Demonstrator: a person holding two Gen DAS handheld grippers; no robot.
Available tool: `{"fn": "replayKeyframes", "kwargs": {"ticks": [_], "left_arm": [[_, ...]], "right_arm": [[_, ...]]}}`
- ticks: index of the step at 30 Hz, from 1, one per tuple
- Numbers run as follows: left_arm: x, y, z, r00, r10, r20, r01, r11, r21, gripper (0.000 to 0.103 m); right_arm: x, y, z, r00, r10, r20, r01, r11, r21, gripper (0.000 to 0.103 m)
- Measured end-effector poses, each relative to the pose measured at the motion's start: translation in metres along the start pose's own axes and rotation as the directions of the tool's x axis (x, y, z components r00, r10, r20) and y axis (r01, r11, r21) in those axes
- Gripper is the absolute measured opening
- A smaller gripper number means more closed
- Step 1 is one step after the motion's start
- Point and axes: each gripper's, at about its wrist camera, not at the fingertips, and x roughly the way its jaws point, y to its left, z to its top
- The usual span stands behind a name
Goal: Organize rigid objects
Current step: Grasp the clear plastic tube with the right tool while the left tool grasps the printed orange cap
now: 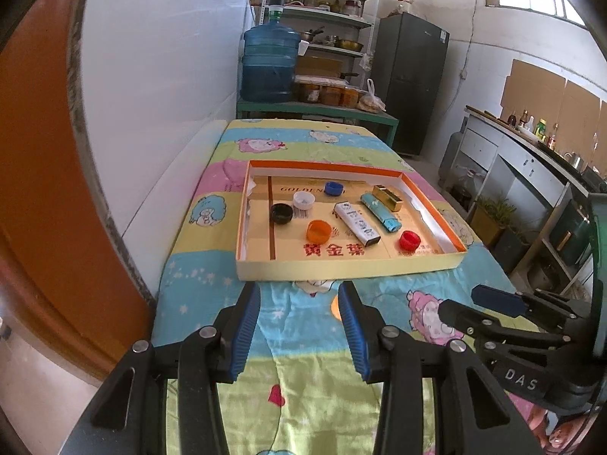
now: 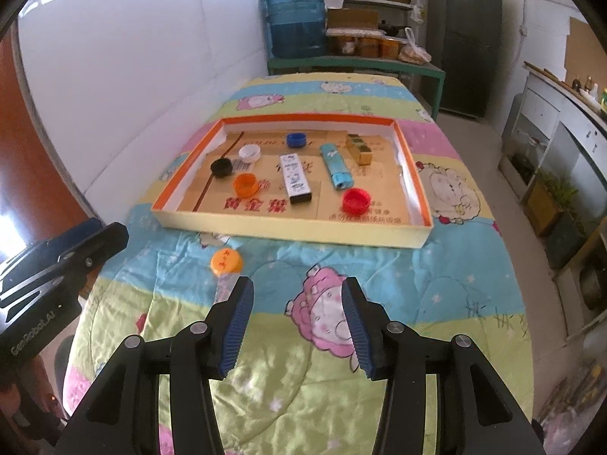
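Eight small things lie in a shallow cardboard tray point(image 2: 296, 233) with an orange rim, set on a cartoon-print quilt point(image 2: 455, 276). Five are bottle caps: black point(image 2: 221, 167), white point(image 2: 249, 152), blue point(image 2: 296, 139), orange point(image 2: 246, 184) and red point(image 2: 356, 201), all lying open side up and apart from one another. The black and white caps sit at the tray's left, the orange one just in front of them, the blue one near the far wall, and the red one near the front right. Three are long: a white lighter point(image 2: 296, 178) with a black end, a teal lighter point(image 2: 336, 171) and a gold box point(image 2: 359, 149). They lie flat and roughly side by side in the middle and right of the tray, long axes running from the near wall toward the far wall; the white lighter's black end points to the near wall. A sixth cap point(image 2: 227, 261), orange and top side up, rests on the quilt outside the tray, just in front of its near wall.

The left gripper point(image 1: 299, 331) hovers over the quilt short of the tray, jaws parted and empty. The right gripper point(image 2: 297, 328) does likewise beside it, jaws parted, nothing between them.
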Motion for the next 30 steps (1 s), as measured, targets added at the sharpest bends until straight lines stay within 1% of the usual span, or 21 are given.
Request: {"fn": "replayKeyframes", "kwargs": {"ticks": [8,17,18,19,20,21,25,30], "left_arm": [[0.000,0.012,-0.014,1.000,0.011,-0.013,-0.011,1.000,-0.019,0.043],[0.003,0.018,-0.019,1.000,0.013,-0.026,-0.014,1.000,-0.026,0.043],[0.003,0.018,-0.020,1.000,0.014,-0.026,-0.015,1.000,-0.026,0.043],[0.004,0.019,-0.020,1.000,0.013,-0.028,-0.013,1.000,-0.026,0.043],[0.005,0.018,-0.020,0.999,0.009,-0.033,-0.010,1.000,-0.024,0.043],[0.007,0.018,-0.020,0.999,0.007,-0.036,-0.008,1.000,-0.023,0.043],[0.018,0.009,-0.018,0.998,-0.016,-0.058,0.016,1.000,0.002,0.043],[0.042,-0.016,-0.015,0.990,-0.073,-0.117,0.079,0.996,0.047,0.043]], "right_arm": [[0.018,0.027,-0.013,0.999,0.031,-0.037,-0.032,0.999,-0.033,0.050],[0.053,0.051,-0.018,0.997,0.010,-0.077,-0.017,0.997,-0.079,0.049],[0.055,0.052,-0.019,0.997,0.007,-0.077,-0.014,0.996,-0.084,0.041],[0.057,0.052,-0.019,0.997,0.006,-0.081,-0.013,0.996,-0.088,0.028],[0.059,0.052,-0.019,0.996,0.017,-0.087,-0.024,0.996,-0.088,0.023],[0.059,0.052,-0.020,0.996,0.023,-0.089,-0.031,0.996,-0.086,0.021],[0.055,0.045,-0.020,0.997,0.015,-0.079,-0.022,0.996,-0.090,0.020],[0.042,0.012,-0.017,0.998,-0.033,-0.045,0.032,0.999,-0.021,0.020]]}}
